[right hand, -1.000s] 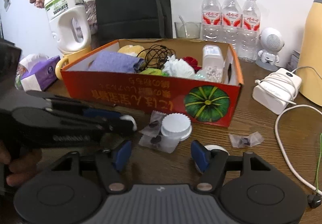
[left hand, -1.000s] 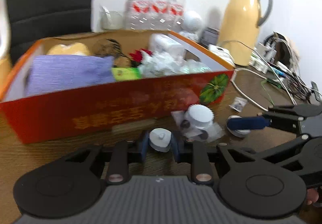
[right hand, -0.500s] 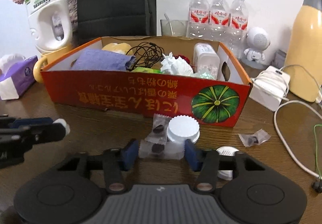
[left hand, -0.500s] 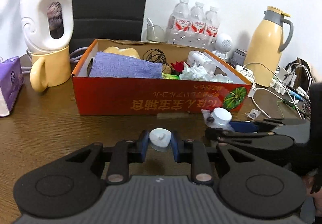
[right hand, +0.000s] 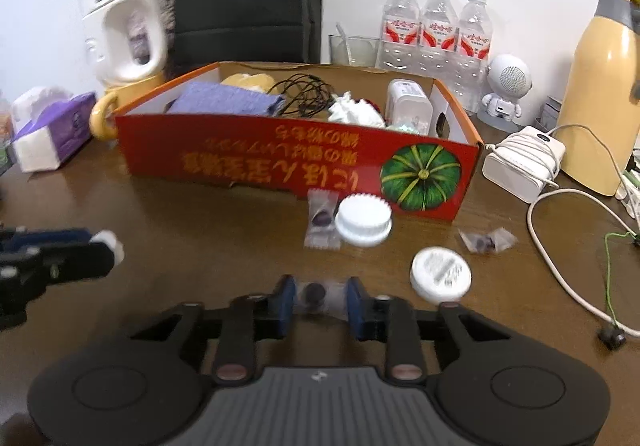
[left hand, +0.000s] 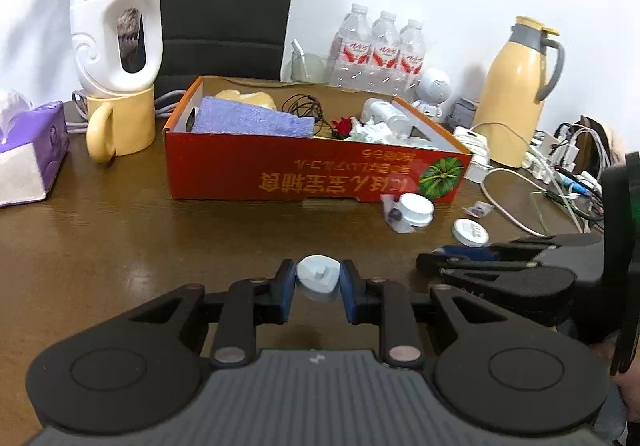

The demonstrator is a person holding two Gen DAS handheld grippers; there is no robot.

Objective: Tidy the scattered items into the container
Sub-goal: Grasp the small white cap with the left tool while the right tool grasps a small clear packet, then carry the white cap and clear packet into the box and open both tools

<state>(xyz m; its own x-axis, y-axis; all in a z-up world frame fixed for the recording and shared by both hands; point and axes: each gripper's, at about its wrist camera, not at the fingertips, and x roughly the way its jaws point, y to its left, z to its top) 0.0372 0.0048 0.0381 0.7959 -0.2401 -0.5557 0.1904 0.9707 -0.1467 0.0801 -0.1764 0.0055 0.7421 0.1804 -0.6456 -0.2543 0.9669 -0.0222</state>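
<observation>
The red cardboard box (left hand: 280,173) (right hand: 256,161) stands on the brown table, holding a purple cloth, a cable, tissue and a white bottle. My left gripper (left hand: 318,280) is shut on a small pale blue cap (left hand: 318,273), held above the table in front of the box. My right gripper (right hand: 320,296) is shut on a clear wrapped dark candy (right hand: 316,293), lifted off the table. On the table remain a white ridged cap (right hand: 363,221), a wrapped candy (right hand: 321,219) beside it, a flat white lid (right hand: 440,274) and another small wrapper (right hand: 486,240).
A yellow mug (left hand: 120,125) with a white detergent jug stands left of the box, with a purple tissue box (left hand: 28,161) further left. Water bottles (right hand: 436,29), a yellow thermos (left hand: 516,101), a white charger (right hand: 522,161) and cables (right hand: 560,246) lie to the right.
Both grippers have pulled back and up from the box. My right gripper closed on a wrapped candy and lifted it. The left kept its hold on the pale blue cap.
</observation>
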